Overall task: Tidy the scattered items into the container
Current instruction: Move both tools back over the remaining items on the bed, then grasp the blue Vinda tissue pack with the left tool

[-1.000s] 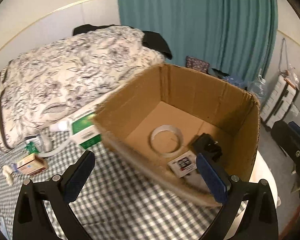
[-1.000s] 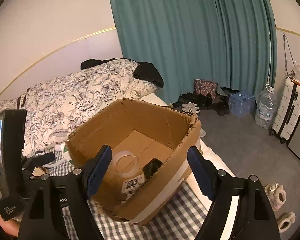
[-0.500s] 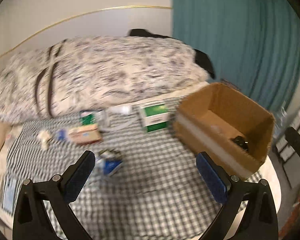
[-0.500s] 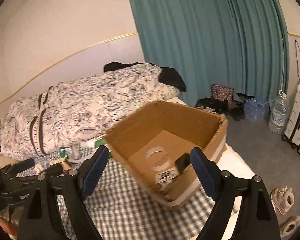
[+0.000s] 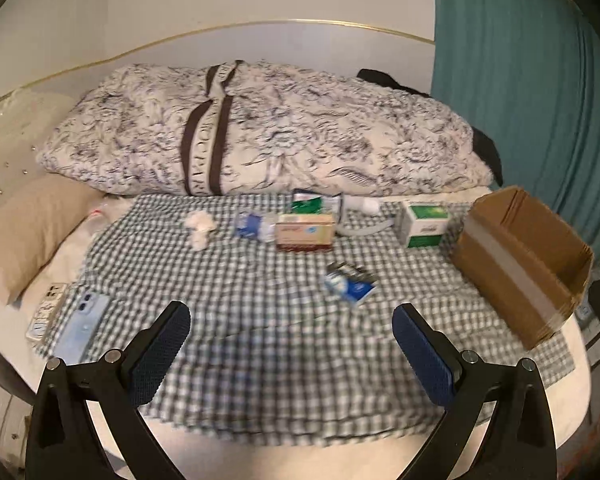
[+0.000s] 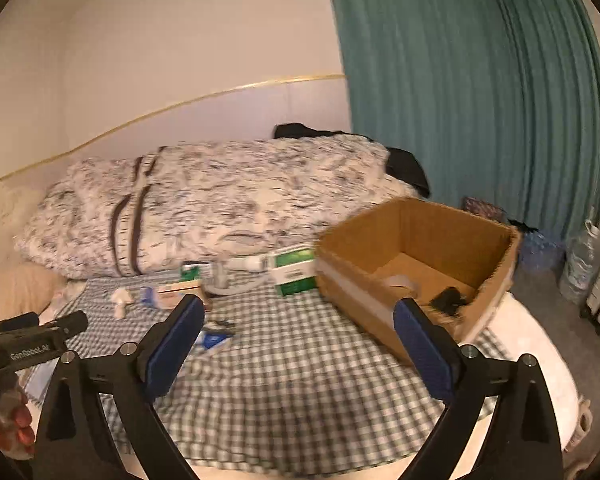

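An open cardboard box [image 5: 520, 256] stands at the right end of the checked cloth [image 5: 260, 320]; it also shows in the right wrist view [image 6: 416, 264], holding a tape ring [image 6: 400, 282] and a black item [image 6: 448, 300]. Scattered on the cloth are a green-white carton [image 5: 424, 224], a tan packet [image 5: 305, 232], a blue wrapper [image 5: 350, 282], a blue-white pack [image 5: 252, 226] and a white crumpled lump [image 5: 199, 229]. My left gripper [image 5: 292, 348] is open and empty above the cloth's near part. My right gripper [image 6: 296, 344] is open and empty, left of the box.
A folded floral duvet [image 5: 260, 136] lies behind the items. A beige pillow [image 5: 24, 236] and a blue phone [image 5: 82, 326] lie at the left. A teal curtain [image 6: 480, 100] hangs at the right. Water bottles [image 6: 580, 264] and a suitcase stand on the floor.
Both grippers have pulled back and swung left from over the box. The left view now shows the scattered items instead of the box's inside. Both stay open.
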`<state>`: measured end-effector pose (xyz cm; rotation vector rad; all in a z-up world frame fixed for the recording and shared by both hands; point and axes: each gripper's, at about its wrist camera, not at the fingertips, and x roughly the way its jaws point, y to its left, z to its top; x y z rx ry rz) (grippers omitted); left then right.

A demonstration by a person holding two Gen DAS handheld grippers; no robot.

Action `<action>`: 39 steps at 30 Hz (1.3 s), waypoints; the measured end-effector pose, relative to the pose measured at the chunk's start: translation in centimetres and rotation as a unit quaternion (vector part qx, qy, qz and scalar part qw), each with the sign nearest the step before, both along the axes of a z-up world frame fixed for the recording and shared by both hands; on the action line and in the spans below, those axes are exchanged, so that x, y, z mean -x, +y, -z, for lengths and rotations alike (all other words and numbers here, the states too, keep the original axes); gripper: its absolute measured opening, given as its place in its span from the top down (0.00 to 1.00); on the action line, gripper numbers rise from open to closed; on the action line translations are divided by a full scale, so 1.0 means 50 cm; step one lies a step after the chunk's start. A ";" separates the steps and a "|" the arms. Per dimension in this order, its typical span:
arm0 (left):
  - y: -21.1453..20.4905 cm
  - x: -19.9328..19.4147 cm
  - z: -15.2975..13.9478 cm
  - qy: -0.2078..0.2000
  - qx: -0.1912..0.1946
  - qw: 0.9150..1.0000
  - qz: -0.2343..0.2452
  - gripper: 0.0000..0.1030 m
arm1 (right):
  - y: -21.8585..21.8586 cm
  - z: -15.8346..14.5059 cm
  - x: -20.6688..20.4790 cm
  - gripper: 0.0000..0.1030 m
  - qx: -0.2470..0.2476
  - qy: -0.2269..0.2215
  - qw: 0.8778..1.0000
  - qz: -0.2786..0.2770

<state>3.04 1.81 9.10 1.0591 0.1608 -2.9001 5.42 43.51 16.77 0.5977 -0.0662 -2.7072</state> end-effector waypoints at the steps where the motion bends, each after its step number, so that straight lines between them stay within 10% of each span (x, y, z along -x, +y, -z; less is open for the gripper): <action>1: -0.011 -0.008 0.006 -0.002 0.000 1.000 -0.003 0.00 | -0.013 0.004 -0.013 0.06 -0.001 0.004 1.000 -0.008; 14: -0.054 0.023 0.146 -0.051 -0.013 0.999 -0.006 0.00 | -0.122 0.102 -0.023 0.06 -0.043 -0.018 0.997 -0.063; 39: 0.145 0.438 0.380 -0.085 -0.036 0.982 0.167 0.00 | -0.080 0.308 0.289 0.06 -0.020 -0.139 0.989 -0.041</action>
